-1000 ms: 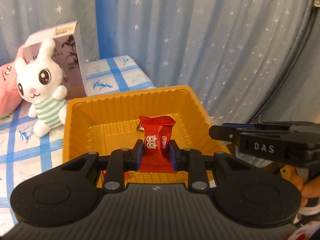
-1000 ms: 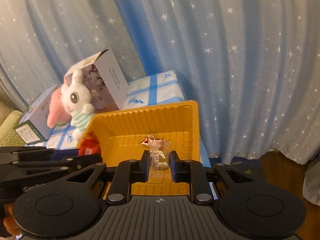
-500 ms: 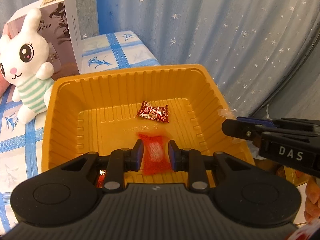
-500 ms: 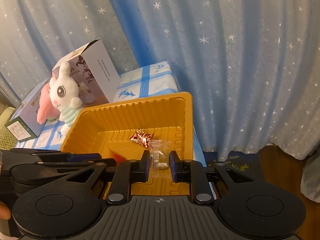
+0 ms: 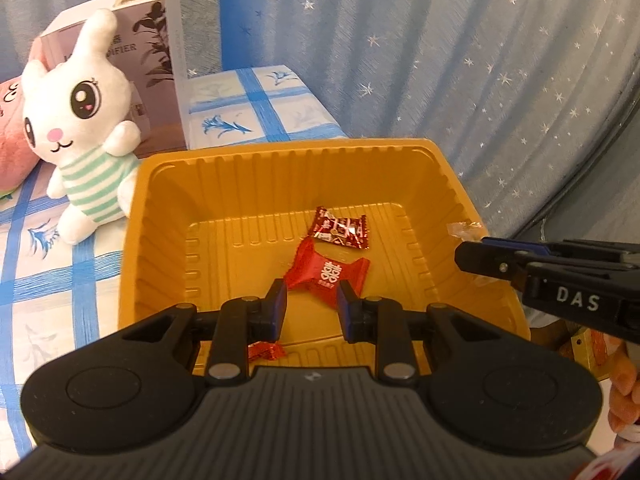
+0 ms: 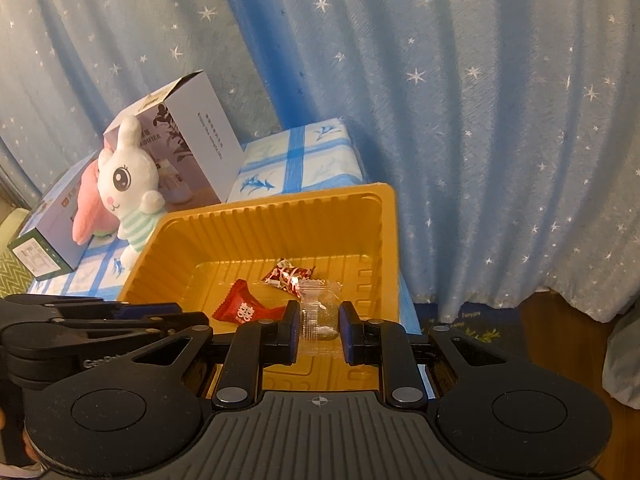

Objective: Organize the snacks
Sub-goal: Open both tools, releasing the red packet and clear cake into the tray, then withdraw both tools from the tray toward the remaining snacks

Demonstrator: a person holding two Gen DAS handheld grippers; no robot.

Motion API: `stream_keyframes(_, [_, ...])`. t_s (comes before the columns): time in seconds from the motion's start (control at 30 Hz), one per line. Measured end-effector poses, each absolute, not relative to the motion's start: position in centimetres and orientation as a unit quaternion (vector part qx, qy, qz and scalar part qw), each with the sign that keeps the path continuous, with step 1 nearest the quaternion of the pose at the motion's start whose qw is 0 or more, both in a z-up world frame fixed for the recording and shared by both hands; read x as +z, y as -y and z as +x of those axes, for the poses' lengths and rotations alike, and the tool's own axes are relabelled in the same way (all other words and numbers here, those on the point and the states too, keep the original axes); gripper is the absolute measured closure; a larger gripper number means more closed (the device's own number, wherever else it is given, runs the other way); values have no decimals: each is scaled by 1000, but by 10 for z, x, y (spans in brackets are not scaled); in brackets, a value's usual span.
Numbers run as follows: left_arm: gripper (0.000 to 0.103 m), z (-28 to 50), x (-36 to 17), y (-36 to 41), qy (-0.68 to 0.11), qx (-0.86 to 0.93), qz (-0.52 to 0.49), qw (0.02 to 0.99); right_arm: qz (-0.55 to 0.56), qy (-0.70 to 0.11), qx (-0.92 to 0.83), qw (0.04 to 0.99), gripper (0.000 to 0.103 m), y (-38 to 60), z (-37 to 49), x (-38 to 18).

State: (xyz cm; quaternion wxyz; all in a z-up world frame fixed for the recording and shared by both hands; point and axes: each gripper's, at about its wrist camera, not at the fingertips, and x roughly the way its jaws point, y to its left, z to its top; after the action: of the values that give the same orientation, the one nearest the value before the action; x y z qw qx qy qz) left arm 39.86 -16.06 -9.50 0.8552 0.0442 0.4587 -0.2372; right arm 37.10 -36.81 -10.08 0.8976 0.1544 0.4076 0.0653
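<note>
Deposit step: left tool point(image 5: 311, 305), released, hangs over red candy point(image 5: 328, 274) in tray point(image 5: 288, 160). Right tool point(image 6: 319, 330) grasps clear packet point(image 6: 318, 312); next, release over tray.

1. The tray point(image 5: 136, 240) is a deep orange plastic tub with ribbed walls, standing upright on a blue-checked cloth.
2. A red candy point(image 5: 326, 274) with a white double character on its wrapper lies flat on the tray floor, near the middle, its twisted ends spread.
3. A darker red candy point(image 5: 342, 232) with white print lies flat just behind it, close to it; whether the two touch is hard to tell.
4. A clear-wrapped candy point(image 6: 320, 316), with a small white piece inside, is held upright between the right tongs over the tray's near right part.
5. A small red wrapper point(image 5: 266, 351) shows at the tray's near edge, mostly hidden.
</note>
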Motion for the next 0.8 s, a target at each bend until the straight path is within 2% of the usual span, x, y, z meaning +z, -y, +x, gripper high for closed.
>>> stream_keyframes(0.3, [78,396,-92,144,-453,-226,43,861,154,-396,68,903,81,360,379,-104])
stream_keyframes(0.37, [78,394,-91,141,-452,-225,44,862,154,-397,68,902,72,359,379,-103])
stream_keyframes(0.4, [77,393,-90,139,-451,-225,44,863,155,-397,69,902,60,360,379,-102])
stream_keyframes(0.43, [77,392,-88,138,-450,-225,45,863,157,-395,69,902,53,360,378,-100])
stream_keyframes(0.8, [74,366,-64,119,-429,-225,39,874,155,-384,87,906,43,362,346,-82])
